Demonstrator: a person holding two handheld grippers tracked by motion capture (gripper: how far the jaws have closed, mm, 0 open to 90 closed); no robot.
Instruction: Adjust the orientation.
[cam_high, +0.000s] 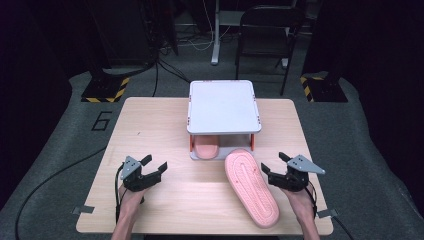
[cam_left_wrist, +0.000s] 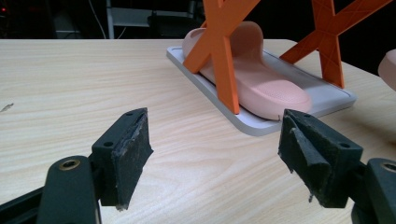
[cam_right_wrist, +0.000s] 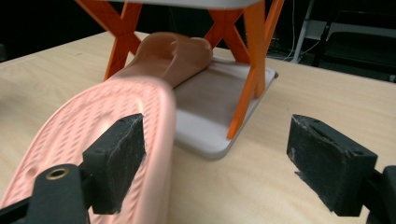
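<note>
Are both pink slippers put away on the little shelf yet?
Halfway. One pink slipper already sits on the rack's bottom tray. The other slipper lies upside down on the table, beside the open right gripper. The left gripper is open too. Nothing is held yet.

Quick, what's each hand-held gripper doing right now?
Left hand-held gripper: open, holding nothing, over bare table.
Right hand-held gripper: open, holding nothing, beside the upturned slipper.
</note>
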